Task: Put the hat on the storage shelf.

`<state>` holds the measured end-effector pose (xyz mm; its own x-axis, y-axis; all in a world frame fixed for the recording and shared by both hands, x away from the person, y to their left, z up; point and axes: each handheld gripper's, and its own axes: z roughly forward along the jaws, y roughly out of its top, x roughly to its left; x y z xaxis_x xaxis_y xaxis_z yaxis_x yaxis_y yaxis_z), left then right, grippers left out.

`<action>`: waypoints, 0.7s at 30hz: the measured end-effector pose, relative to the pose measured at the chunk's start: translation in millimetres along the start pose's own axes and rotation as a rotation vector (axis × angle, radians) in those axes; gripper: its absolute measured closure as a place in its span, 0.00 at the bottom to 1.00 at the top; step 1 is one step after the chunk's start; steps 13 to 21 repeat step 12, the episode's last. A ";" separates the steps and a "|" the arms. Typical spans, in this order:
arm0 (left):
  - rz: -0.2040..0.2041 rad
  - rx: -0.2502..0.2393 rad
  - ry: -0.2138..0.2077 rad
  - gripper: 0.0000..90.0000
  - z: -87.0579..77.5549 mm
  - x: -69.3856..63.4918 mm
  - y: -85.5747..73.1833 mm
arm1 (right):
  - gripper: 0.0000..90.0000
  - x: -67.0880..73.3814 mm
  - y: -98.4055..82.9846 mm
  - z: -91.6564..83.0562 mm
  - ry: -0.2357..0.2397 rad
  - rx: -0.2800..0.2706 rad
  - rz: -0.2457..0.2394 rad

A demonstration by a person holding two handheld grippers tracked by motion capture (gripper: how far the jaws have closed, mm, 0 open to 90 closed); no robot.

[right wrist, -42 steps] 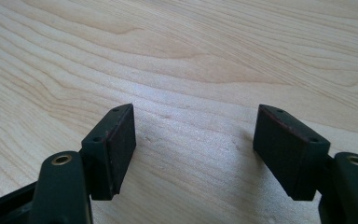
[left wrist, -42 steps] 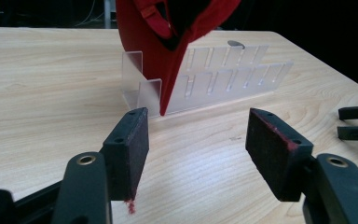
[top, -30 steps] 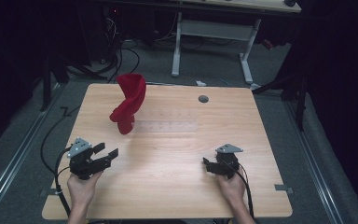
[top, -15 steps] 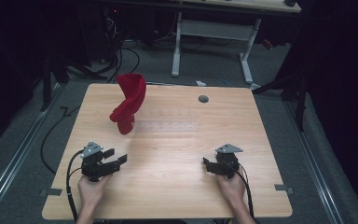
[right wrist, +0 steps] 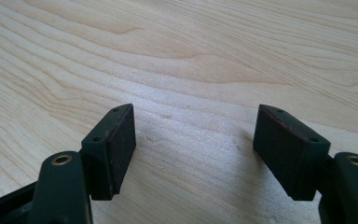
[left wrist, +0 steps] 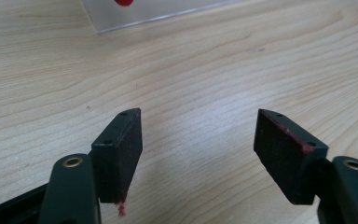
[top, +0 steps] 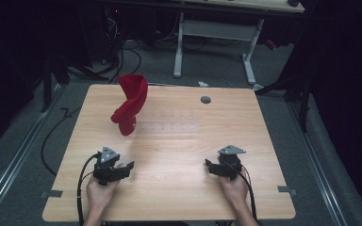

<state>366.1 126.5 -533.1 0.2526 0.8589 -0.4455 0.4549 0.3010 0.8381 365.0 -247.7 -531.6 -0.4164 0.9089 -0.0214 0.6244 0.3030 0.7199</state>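
While jaws gape, left gripper (top: 122,170), right gripper (top: 212,167), red cloth (top: 129,101) apart.

A pale wooden table (top: 179,188) takes up the centre of the frame. A small grey round cap (top: 205,100) sits near its upper edge (right of centre). Along the top stands a white-legged desk (top: 217,28). Black cables (top: 122,52) trail across the grey floor (top: 283,117) at upper left.

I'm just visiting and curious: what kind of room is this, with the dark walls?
Probably a lab or recording workshop. A bare wooden table stands on grey carpet, cables trail across the floor behind it, and a person holds a cabled left gripper and right gripper.
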 end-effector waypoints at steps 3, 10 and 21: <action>0.030 0.010 0.025 0.36 3.3 1.0 -4.6 | 0.33 0.0 0.0 0.0 0.000 0.000 0.000; 0.050 0.012 0.032 0.33 6.3 2.9 -12.8 | 0.33 0.2 0.0 0.0 0.000 0.000 0.000; 0.051 0.013 0.030 0.32 6.2 3.0 -12.8 | 0.33 0.2 -0.1 0.0 0.000 0.000 0.000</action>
